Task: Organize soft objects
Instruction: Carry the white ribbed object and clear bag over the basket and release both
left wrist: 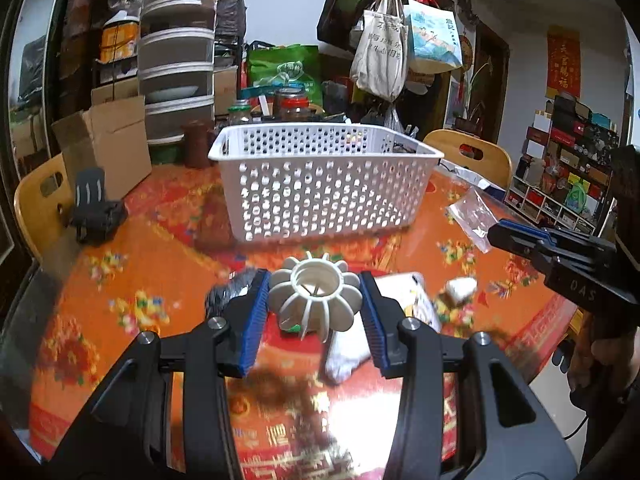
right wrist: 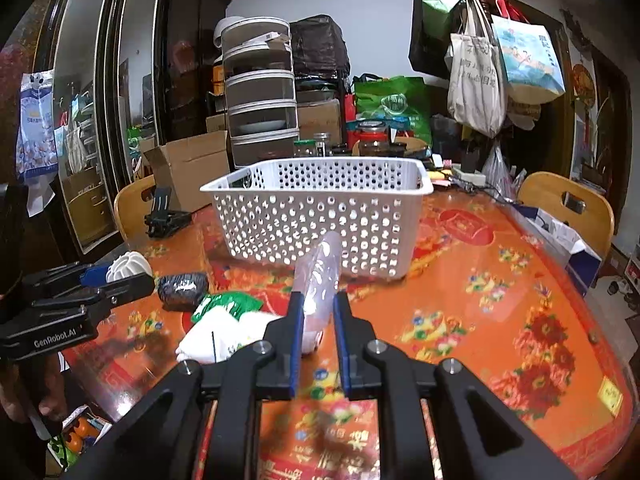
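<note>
My left gripper point(left wrist: 314, 294) is shut on a white ribbed soft ring toy point(left wrist: 316, 294), held above the table; it also shows in the right wrist view point(right wrist: 128, 266). My right gripper point(right wrist: 316, 312) is shut on a clear plastic bag point(right wrist: 320, 276) that sticks up between the blue pads; this gripper also shows in the left wrist view point(left wrist: 504, 228) with the bag point(left wrist: 472, 210). A white perforated basket point(left wrist: 320, 184) point(right wrist: 320, 216) stands on the table beyond both grippers. A white cloth point(right wrist: 224, 336), a green packet point(right wrist: 228, 304) and a dark roll point(right wrist: 182, 288) lie on the table.
The round table has an orange flowered cover point(right wrist: 500, 320). A black stand point(left wrist: 94, 208) sits at the left edge. Jars, a cardboard box point(left wrist: 108, 144) and stacked containers point(left wrist: 178, 60) crowd the far side. Wooden chairs point(right wrist: 568, 208) stand around the table.
</note>
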`<state>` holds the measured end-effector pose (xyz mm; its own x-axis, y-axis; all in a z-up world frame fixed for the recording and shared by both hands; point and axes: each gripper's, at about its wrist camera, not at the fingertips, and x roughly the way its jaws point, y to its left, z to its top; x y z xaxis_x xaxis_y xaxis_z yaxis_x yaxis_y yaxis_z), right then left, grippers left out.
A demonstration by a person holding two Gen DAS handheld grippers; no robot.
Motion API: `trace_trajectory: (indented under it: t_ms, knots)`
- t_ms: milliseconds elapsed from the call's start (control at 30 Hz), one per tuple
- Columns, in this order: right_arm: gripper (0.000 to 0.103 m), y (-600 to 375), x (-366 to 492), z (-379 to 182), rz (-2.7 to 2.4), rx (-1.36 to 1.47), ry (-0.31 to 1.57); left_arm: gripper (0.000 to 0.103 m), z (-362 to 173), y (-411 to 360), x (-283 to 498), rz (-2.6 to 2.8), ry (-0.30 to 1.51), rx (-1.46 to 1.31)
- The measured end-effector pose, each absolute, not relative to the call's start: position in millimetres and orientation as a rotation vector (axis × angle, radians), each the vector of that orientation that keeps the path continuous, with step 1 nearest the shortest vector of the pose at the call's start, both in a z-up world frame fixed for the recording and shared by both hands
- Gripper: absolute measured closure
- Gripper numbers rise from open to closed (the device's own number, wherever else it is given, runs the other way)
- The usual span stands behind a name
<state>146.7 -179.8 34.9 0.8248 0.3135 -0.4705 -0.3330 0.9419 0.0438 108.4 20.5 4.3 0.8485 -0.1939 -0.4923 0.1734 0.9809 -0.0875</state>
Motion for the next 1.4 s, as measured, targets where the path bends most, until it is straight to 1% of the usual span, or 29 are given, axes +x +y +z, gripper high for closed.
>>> trace_trajectory:
  t_ms: [300,600,900,1100,1400]
  knots:
    - [0.09,-183.3,168.3,63.0,0.35,-0.059,0.46,0.062,38.0,19.6,146.4,-0.194,0.491,-0.021]
    - [0.09,-179.3,203.5,92.7,0.362,-0.084,0.453,0.062,69.0,20.0,199.2,-0.2,0.507,-0.021]
    - [0.09,-174.0,258.4,111.2,0.377,-0.085,0.512,0.062,100.1,26.4,272.8,-0.187,0.564,-0.053]
    - [0.09,-166.6,299.9,114.4,0.37,-0.101,0.581,0.062,101.9,25.4,328.3,-0.175,0.641,-0.069]
    - [0.09,-153.6,355.3,105.3,0.358,-0.116,0.702,0.062,76.6,19.4,397.1,-0.151,0.788,-0.087]
